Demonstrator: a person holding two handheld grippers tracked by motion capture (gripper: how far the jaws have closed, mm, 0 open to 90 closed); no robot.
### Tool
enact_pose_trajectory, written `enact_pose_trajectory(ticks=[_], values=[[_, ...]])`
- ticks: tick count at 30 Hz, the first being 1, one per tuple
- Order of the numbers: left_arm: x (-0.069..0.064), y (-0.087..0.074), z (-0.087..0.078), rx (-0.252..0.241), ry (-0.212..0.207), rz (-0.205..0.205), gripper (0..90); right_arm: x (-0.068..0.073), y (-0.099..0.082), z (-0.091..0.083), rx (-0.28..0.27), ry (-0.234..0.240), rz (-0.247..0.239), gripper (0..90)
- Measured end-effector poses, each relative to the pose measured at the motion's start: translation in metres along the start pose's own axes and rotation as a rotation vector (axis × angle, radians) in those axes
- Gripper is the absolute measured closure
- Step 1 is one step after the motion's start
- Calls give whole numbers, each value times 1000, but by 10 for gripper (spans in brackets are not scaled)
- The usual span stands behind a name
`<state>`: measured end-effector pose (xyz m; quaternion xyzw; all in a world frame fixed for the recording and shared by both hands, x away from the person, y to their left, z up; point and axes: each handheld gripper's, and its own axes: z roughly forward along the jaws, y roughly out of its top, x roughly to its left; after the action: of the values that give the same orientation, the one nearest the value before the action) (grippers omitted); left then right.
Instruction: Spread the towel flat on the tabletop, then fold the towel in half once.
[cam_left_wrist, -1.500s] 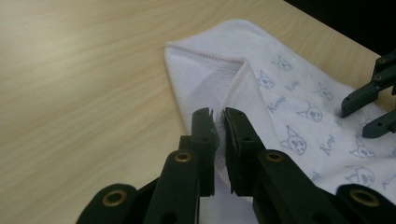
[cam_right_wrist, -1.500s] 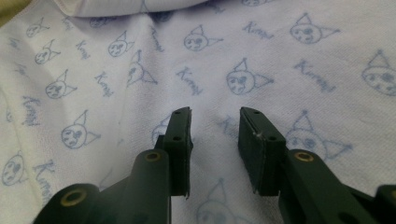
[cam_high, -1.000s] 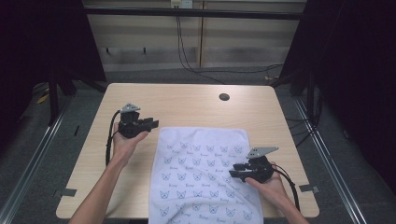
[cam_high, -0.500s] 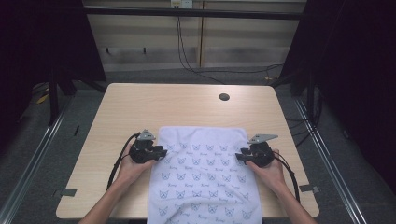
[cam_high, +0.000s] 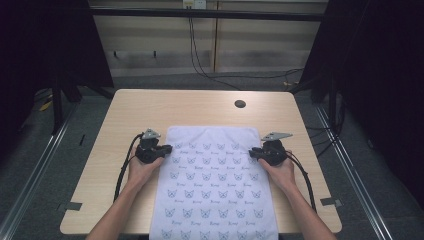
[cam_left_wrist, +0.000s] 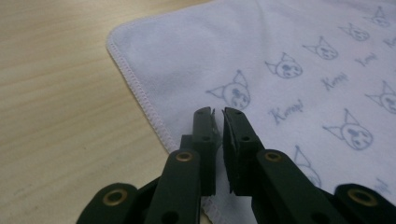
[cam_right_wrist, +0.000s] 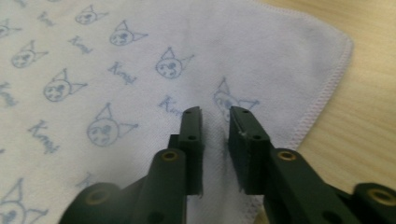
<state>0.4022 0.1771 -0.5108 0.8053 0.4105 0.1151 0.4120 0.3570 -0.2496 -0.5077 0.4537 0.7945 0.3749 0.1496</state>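
Item 1, left gripper (cam_high: 161, 149): a second ago raised over the bare desk (cam_high: 200, 110) well left of the towel (cam_high: 215, 185); half a second ago lower, at the towel's left edge near its far corner; now at much the same spot, low on the cloth. Jaws have just been closing and now stand almost together, tips on the hem, a fold of cloth possibly between them.

Item 2, right gripper (cam_high: 254, 152): a second ago at the towel's right edge, nearer the person; since moved up along that edge toward the far right corner. Jaws have just been closing; a narrow gap remains, cloth beneath.
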Motion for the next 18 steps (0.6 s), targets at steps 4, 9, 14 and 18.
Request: enact_pose_trajectory(ticks=[4, 9, 14, 18], values=[[1, -2, -2, -1, -66, -23, 711, -2, 0, -1, -2, 41, 2, 658], [-2, 0, -2, 23, -5, 51, 819, -1, 2, 1, 3, 36, -8, 665], [-5, 0, -5, 43, -11, 71, 894, 0, 3, 2, 19, -3, -38, 844], [-7, -6, -10, 38, -24, 78, 894, 5, 4, 2, 36, -4, -49, 882]])
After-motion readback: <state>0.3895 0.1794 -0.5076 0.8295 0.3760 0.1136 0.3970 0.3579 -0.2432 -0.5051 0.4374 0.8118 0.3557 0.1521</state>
